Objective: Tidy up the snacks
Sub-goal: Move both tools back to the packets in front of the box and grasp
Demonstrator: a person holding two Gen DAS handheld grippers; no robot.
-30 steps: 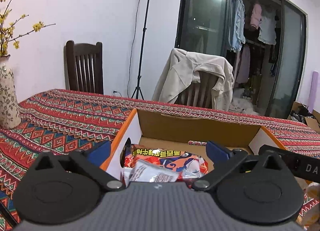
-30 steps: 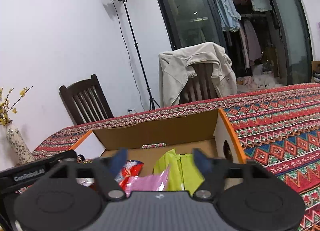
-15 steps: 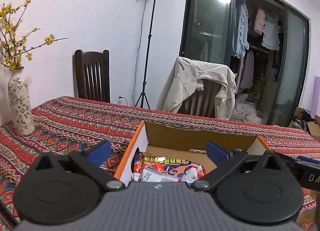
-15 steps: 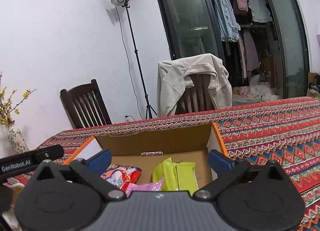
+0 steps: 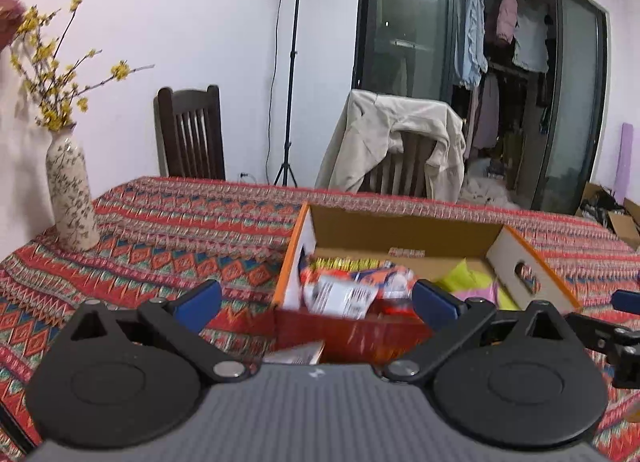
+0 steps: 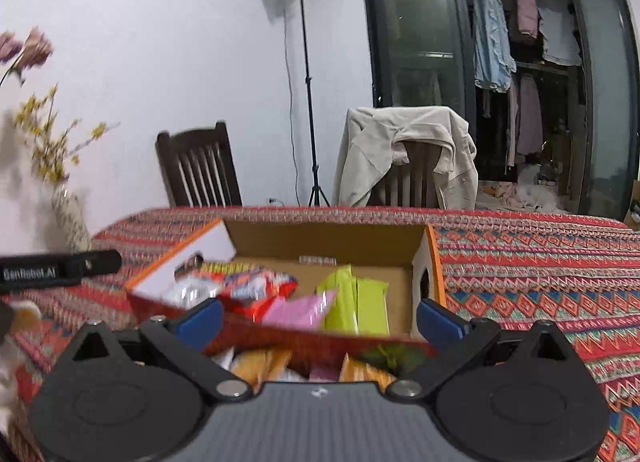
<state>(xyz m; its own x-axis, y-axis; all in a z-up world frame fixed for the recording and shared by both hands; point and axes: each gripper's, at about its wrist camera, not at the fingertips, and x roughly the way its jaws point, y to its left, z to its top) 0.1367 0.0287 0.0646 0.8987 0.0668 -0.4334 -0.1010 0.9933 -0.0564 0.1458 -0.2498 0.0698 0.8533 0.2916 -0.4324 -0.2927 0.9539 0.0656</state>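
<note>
both the left hand-held gripper (image 5: 316, 300) and the right hand-held gripper (image 6: 319, 318) are gaping wide and empty; drifting low, they are risking catching the cardboard box (image 6: 328, 238).

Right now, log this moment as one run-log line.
left gripper: open, empty | right gripper: open, empty, jaws just opened | snacks: in cardboard box

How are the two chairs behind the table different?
The left chair is bare, so its dark slats show; the right chair has a beige jacket draped over its back. The left chair stands against the white wall; the right chair stands nearer the glass doors. Both are dark wood with slatted backs.
</note>
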